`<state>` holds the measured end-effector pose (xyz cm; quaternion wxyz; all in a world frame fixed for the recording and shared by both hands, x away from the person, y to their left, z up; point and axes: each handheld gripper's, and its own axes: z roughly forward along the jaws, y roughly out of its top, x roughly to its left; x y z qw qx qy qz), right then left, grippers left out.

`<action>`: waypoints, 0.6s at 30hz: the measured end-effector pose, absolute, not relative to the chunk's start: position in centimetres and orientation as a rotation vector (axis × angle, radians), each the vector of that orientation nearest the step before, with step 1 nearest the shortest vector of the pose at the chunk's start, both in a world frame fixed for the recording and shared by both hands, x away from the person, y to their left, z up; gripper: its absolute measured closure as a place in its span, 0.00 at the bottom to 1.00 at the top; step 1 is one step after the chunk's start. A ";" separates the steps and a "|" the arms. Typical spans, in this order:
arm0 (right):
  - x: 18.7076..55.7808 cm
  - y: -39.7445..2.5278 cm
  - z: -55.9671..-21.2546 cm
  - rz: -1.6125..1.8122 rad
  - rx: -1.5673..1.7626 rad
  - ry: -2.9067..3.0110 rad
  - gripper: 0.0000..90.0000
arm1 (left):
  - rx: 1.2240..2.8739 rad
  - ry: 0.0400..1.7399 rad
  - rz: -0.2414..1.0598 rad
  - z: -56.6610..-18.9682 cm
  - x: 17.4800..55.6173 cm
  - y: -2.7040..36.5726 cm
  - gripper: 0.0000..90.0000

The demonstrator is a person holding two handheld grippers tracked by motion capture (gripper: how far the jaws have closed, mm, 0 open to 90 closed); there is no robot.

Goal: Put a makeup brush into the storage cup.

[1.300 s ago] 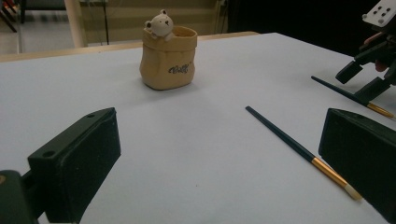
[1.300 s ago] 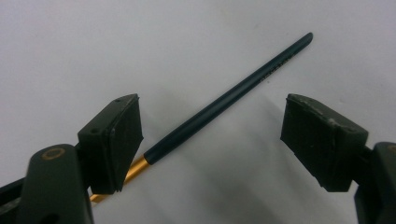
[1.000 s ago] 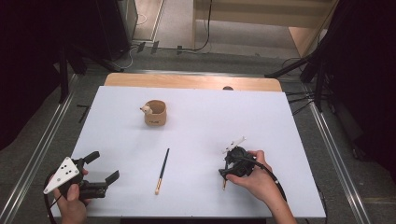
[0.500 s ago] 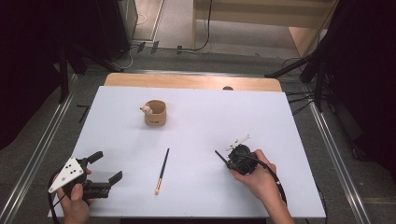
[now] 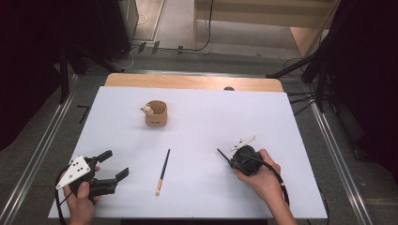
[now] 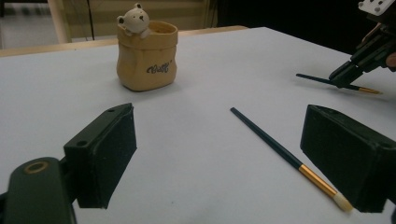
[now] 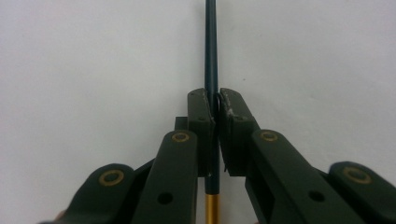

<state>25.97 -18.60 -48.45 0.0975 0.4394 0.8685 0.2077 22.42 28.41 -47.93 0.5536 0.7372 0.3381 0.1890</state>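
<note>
Your right gripper (image 7: 215,100) is clamped on a dark brush (image 7: 211,56): its jaws are pressed to either side of the handle, just above the gold ferrule, and the dark end runs straight out past the jaw tips over the white table (image 7: 93,56). From above, that gripper (image 5: 229,158) sits in your right hand (image 5: 263,176) at the near right of the table (image 5: 281,122), with the brush handle poking out toward the left.

Your left gripper (image 6: 219,154) has its jaws spread wide and holds nothing. A second brush (image 6: 285,156) lies flat on the table between them, its pale bristle tip near the right jaw. In the high view this brush (image 5: 163,171) lies between your two grippers, with the left gripper (image 5: 112,166) at the near left edge.

Farther back stands a tan cup (image 5: 156,114) with a small bear on its rim, well apart from both brushes.
</note>
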 end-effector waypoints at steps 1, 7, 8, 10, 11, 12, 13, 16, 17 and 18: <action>25.9 -18.6 -48.3 0.625 1.300 2.568 0.95 | 1.742 0.795 0.441 -47.9 22.5 28.3 0.11; 25.8 -18.8 -47.7 0.659 1.273 2.558 0.95 | 1.761 0.768 0.393 -47.5 23.3 27.0 0.07; 25.8 -18.8 -47.7 0.659 1.273 2.558 0.95 | 1.764 0.765 0.388 -47.5 23.5 26.8 0.07; 25.8 -18.8 -47.6 0.672 1.269 2.565 0.95 | 1.770 0.753 0.366 -47.4 23.9 26.3 0.04; 25.9 -18.8 -47.6 0.676 1.266 2.568 0.95 | 1.774 0.751 0.358 -47.4 24.2 26.1 0.04; 25.9 -18.8 -47.6 0.677 1.268 2.566 0.95 | 1.777 0.752 0.357 -47.4 24.3 26.0 0.03; 25.9 -18.8 -47.5 0.683 1.263 2.565 0.95 | 1.780 0.746 0.330 -47.3 24.7 25.6 0.01; 25.9 -18.8 -47.3 0.691 1.256 2.564 0.95 | 1.782 0.736 0.315 -47.1 25.0 25.1 0.00; 25.9 -18.8 -47.2 0.695 1.253 2.561 0.95 | 1.785 0.732 0.320 -47.1 25.1 24.9 0.00; 25.9 -18.8 -47.2 0.703 1.252 2.561 0.95 | 1.781 0.735 0.328 -47.0 25.2 24.7 0.00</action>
